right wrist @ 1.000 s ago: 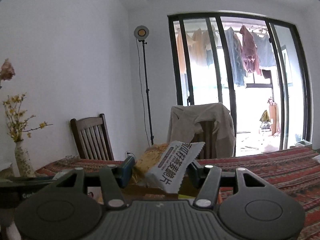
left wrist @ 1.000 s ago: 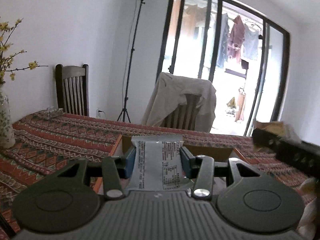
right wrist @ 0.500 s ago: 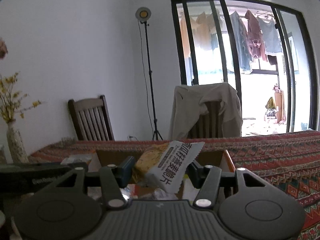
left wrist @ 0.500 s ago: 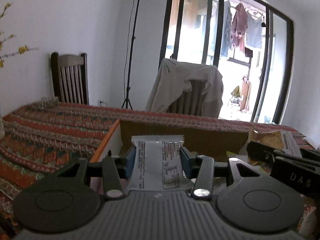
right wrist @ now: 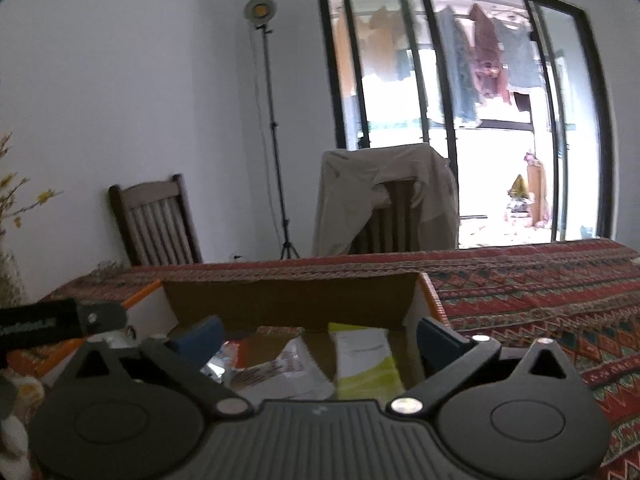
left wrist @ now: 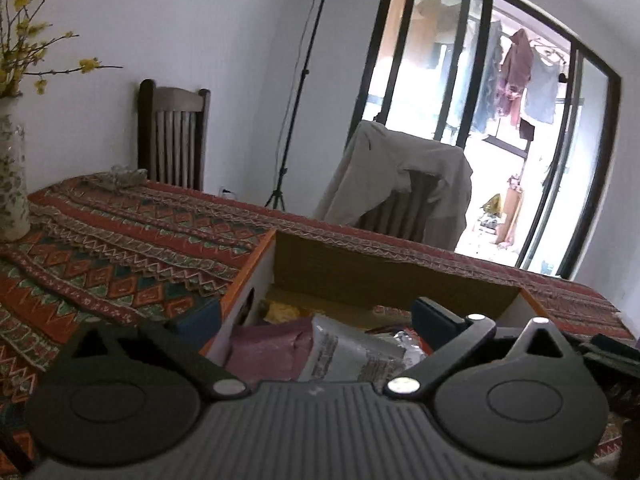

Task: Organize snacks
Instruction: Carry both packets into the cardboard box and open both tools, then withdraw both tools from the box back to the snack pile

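Note:
An open cardboard box with orange-edged flaps stands on the patterned tablecloth. My left gripper is open above its near left edge. A grey snack packet with small print lies loose in the box between my fingers, beside a purple packet. My right gripper is open and empty above the same box. Several packets lie inside, among them a white one and a white-and-green one. The left gripper's finger shows at the left of the right wrist view.
A white vase with yellow flowers stands on the table at far left. Two wooden chairs stand behind the table, one bare, one draped with a beige jacket. A lamp stand and glass doors are beyond.
Both grippers have opened and let go of their packets, which now lie in the box. Both grippers moved down over the box.

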`<act>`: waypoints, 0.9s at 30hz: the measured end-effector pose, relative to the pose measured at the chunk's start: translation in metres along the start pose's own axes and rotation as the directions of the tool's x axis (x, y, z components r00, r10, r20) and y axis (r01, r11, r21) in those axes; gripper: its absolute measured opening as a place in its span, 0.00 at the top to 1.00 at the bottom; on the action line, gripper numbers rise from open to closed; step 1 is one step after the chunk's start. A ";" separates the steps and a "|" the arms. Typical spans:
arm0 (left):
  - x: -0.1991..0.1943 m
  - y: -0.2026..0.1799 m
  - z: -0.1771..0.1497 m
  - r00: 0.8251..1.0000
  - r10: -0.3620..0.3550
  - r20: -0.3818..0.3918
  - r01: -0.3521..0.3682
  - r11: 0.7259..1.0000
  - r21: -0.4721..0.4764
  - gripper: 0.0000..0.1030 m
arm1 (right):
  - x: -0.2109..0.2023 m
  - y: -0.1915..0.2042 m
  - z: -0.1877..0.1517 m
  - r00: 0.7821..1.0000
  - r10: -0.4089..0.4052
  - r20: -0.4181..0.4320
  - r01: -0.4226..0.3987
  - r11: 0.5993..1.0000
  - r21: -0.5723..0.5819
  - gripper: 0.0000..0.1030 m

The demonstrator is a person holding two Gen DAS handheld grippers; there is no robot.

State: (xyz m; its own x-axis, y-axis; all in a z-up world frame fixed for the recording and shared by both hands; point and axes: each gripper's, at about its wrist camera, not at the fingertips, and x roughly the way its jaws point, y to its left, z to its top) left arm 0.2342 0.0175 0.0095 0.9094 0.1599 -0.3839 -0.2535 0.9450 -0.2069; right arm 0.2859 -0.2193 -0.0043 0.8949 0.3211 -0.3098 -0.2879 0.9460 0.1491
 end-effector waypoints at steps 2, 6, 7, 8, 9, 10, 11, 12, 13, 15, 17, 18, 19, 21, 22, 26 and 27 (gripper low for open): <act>0.001 -0.001 0.002 1.000 0.011 -0.004 -0.011 1.000 -0.004 0.00 | 0.000 -0.005 0.001 1.000 -0.006 -0.001 0.006 1.000 0.025 0.00; 0.000 0.000 0.004 1.000 0.019 -0.002 -0.019 1.000 -0.006 0.00 | 0.002 -0.009 0.002 1.000 -0.016 -0.002 0.016 0.999 0.042 0.00; -0.001 0.000 0.004 1.000 0.020 -0.001 -0.020 1.000 -0.003 0.00 | 0.001 -0.009 0.003 1.000 -0.018 -0.002 0.018 0.999 0.040 0.00; -0.002 -0.002 0.006 1.000 0.023 -0.003 -0.023 1.000 0.001 0.00 | 0.001 -0.009 0.004 1.000 -0.020 -0.002 0.020 0.999 0.037 0.00; -0.004 -0.004 0.008 0.999 0.031 -0.014 -0.031 1.000 0.004 0.00 | 0.001 -0.009 0.005 1.000 -0.023 -0.003 0.023 0.999 0.036 0.00; -0.007 -0.005 0.010 0.999 0.038 -0.026 -0.038 0.999 0.002 0.00 | -0.001 -0.009 0.007 1.000 -0.030 -0.010 0.030 0.999 0.038 0.00; -0.011 -0.005 0.014 0.999 0.034 -0.028 -0.034 0.999 -0.008 0.00 | -0.003 -0.008 0.009 0.999 -0.037 -0.016 0.038 0.998 0.042 0.00; -0.018 -0.006 0.017 0.999 0.023 -0.024 -0.023 0.999 -0.022 0.00 | -0.008 -0.008 0.012 0.999 -0.041 -0.013 0.042 0.998 0.050 0.00; -0.023 -0.006 0.020 1.000 0.016 -0.018 -0.017 1.000 -0.026 0.00 | -0.012 -0.008 0.015 0.999 -0.038 -0.005 0.038 0.998 0.052 0.00; -0.034 -0.008 0.026 1.000 0.020 -0.008 -0.020 1.000 -0.017 0.00 | -0.021 -0.007 0.022 0.999 -0.036 -0.003 0.036 0.998 0.047 0.00; -0.043 -0.011 0.030 1.000 0.020 0.000 -0.020 1.000 -0.009 0.00 | -0.028 -0.004 0.028 0.999 -0.043 -0.005 0.043 0.998 0.038 0.00; -0.047 -0.011 0.031 1.000 0.017 0.002 -0.017 1.000 -0.007 0.00 | -0.033 -0.003 0.030 0.999 -0.044 -0.004 0.044 0.998 0.036 0.00; -0.051 -0.012 0.032 1.000 0.012 0.004 -0.012 1.000 -0.003 0.00 | -0.036 -0.003 0.033 0.999 -0.043 -0.005 0.043 0.998 0.035 0.00; -0.058 -0.014 0.031 1.000 0.003 0.006 -0.003 1.000 0.013 0.00 | -0.044 -0.001 0.036 0.999 -0.038 -0.004 0.038 0.999 0.031 0.00; -0.061 -0.014 0.031 1.000 0.002 0.007 -0.002 1.000 0.024 0.00 | -0.049 0.000 0.037 0.999 -0.036 -0.004 0.036 0.999 0.025 0.00; -0.074 -0.010 0.026 1.000 -0.002 0.009 0.002 0.998 0.060 0.00 | -0.066 0.004 0.035 1.000 -0.024 -0.013 0.024 1.000 -0.017 0.00; -0.077 -0.007 0.024 1.000 -0.002 0.008 0.002 0.998 0.069 0.00 | -0.070 0.005 0.033 1.000 -0.021 -0.017 0.021 0.999 -0.030 0.00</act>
State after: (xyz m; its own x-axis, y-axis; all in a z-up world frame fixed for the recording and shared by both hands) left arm 0.1735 0.0053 0.0621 0.9127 0.1601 -0.3760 -0.2285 0.9627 -0.1447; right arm 0.2333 -0.2387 0.0486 0.8947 0.3018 -0.3292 -0.2793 0.9533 0.1148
